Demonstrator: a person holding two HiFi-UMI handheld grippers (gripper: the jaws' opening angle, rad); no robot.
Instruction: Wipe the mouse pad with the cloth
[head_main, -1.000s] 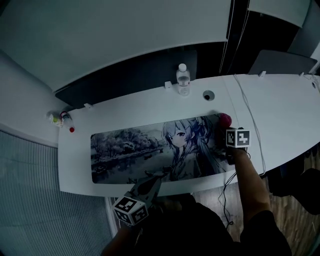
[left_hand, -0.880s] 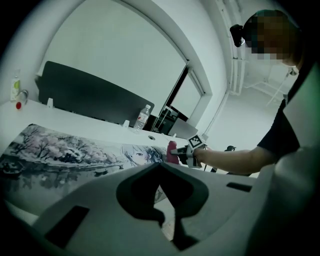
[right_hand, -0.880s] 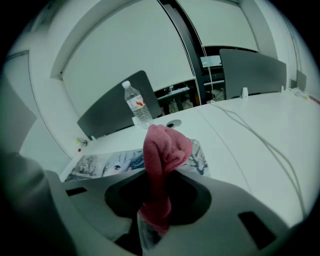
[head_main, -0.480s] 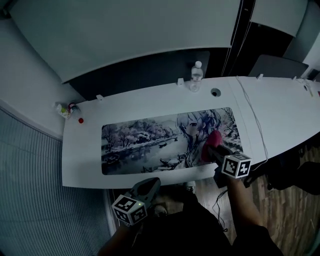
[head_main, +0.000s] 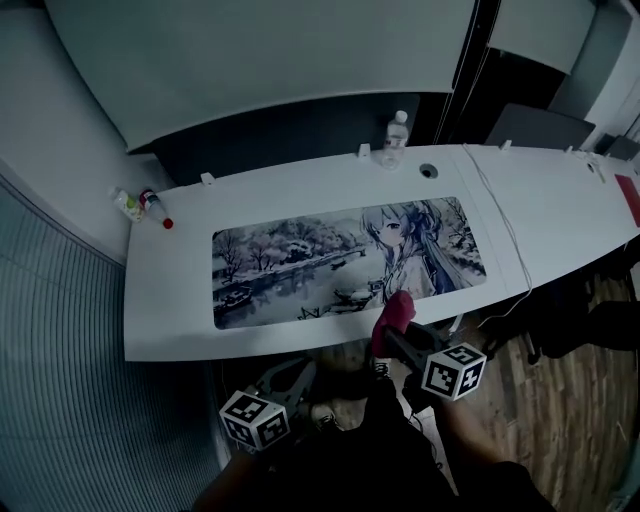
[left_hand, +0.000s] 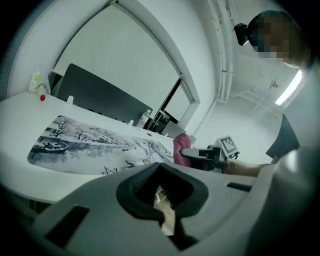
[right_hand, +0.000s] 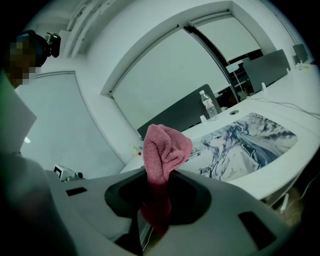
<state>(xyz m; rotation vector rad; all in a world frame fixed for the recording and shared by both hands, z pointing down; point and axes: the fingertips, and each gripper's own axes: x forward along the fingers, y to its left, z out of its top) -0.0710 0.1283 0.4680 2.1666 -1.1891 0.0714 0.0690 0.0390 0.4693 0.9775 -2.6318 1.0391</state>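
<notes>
The long mouse pad (head_main: 300, 265) with a grey anime print lies flat on the white desk (head_main: 170, 300); it also shows in both gripper views as the mouse pad (left_hand: 85, 142) (right_hand: 245, 142). My right gripper (head_main: 392, 330) (right_hand: 154, 207) is shut on a bunched pink cloth (head_main: 395, 308) (right_hand: 165, 147). It holds the cloth in the air at the desk's front edge, by the pad's near right part. My left gripper (head_main: 295, 372) (left_hand: 162, 212) hangs below the front edge with its jaws together and nothing in them. The left gripper view shows the cloth (left_hand: 181, 149) to its right.
A water bottle (head_main: 396, 133) stands at the desk's back edge beside a round cable hole (head_main: 429, 171). Small bottles (head_main: 135, 205) sit at the back left corner. A white cable (head_main: 505, 240) runs down the right of the pad. Behind the desk are a dark partition and a chair (head_main: 535, 125).
My right gripper has drawn the cloth from the pad's far right corner across the pad toward me, to the desk's front edge. The left gripper has stayed low near me.
</notes>
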